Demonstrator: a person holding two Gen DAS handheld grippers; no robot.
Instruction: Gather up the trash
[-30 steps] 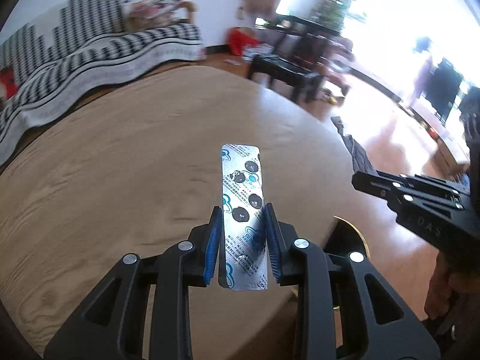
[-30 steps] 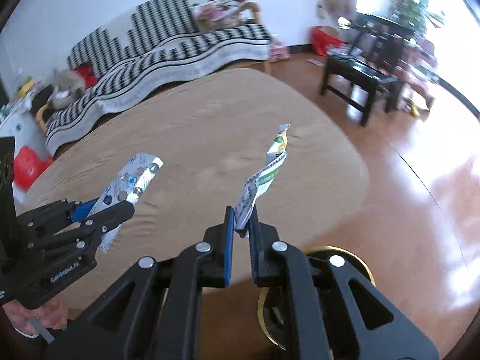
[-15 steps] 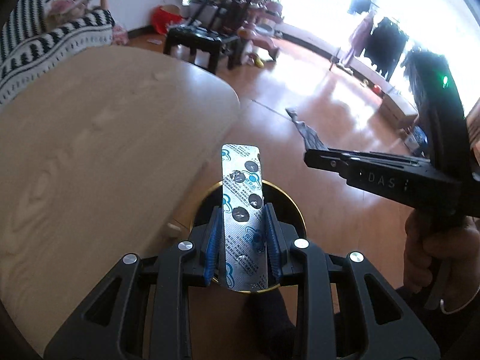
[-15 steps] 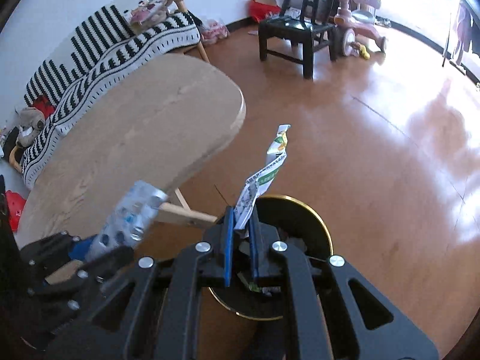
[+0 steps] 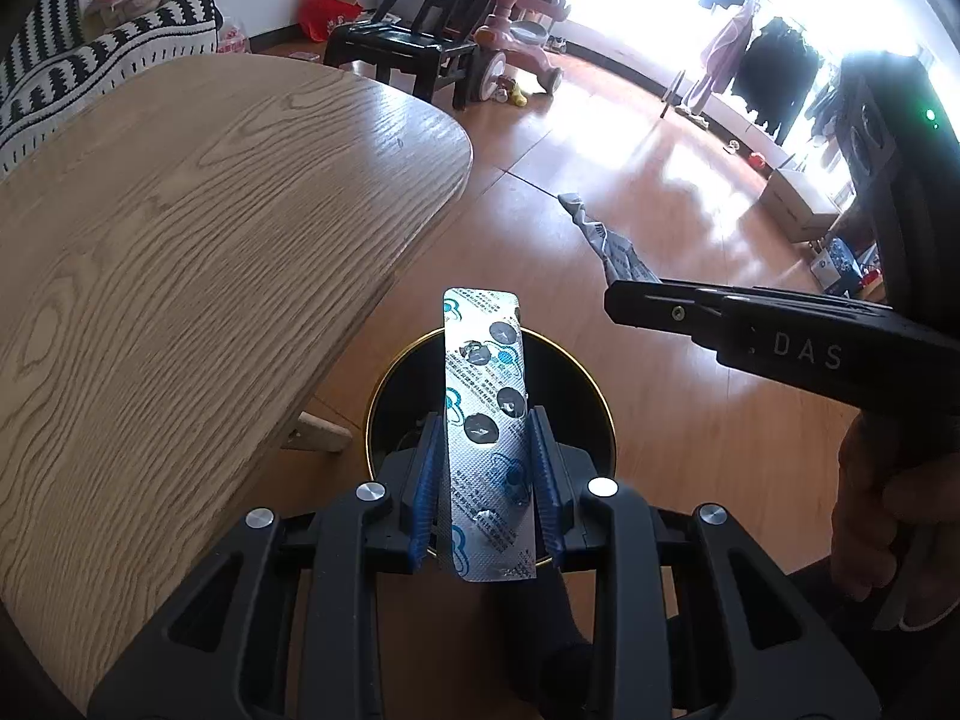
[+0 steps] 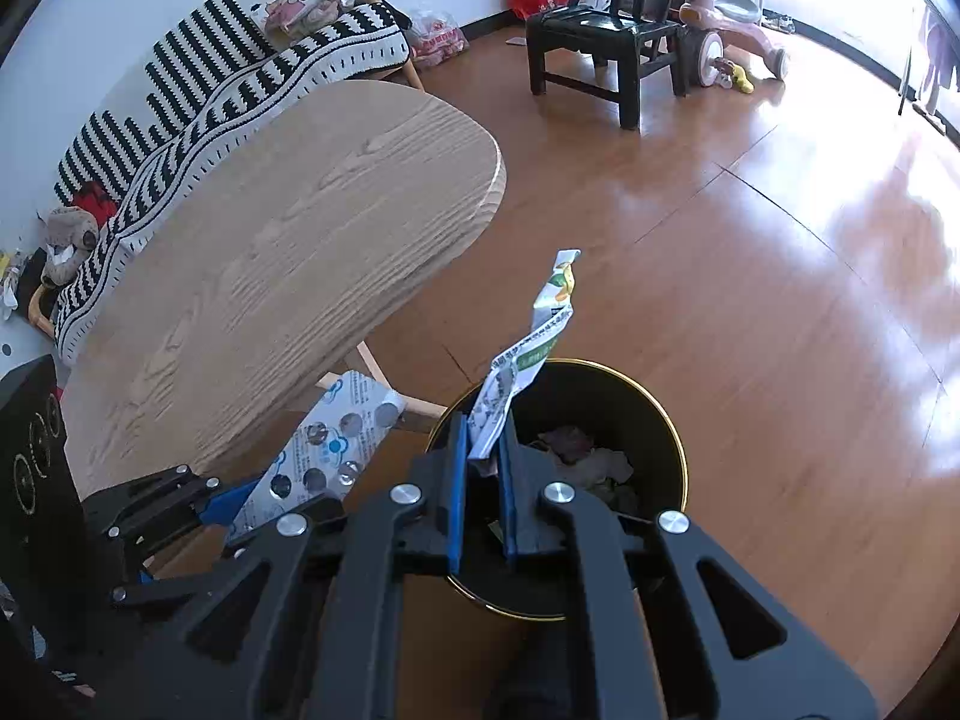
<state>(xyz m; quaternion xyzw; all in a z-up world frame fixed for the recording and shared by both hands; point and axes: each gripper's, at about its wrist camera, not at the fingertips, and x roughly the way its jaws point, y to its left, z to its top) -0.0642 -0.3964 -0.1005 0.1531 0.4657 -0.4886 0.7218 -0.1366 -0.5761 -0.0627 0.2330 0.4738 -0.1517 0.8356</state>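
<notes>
My left gripper is shut on a silver pill blister pack, held upright over a black trash bin with a gold rim on the floor. The pack also shows in the right wrist view. My right gripper is shut on a crumpled white and green wrapper, held above the same bin, which has crumpled paper inside. In the left wrist view the right gripper holds the wrapper to the right of the bin.
The oval wooden table lies to the left, its edge close to the bin. A black chair and a pink ride-on toy stand far off. A striped sofa is behind the table.
Both grippers moved off the table to the right and down, carrying the blister pack and the wrapper. They now hang over the bin, which has come closer.
</notes>
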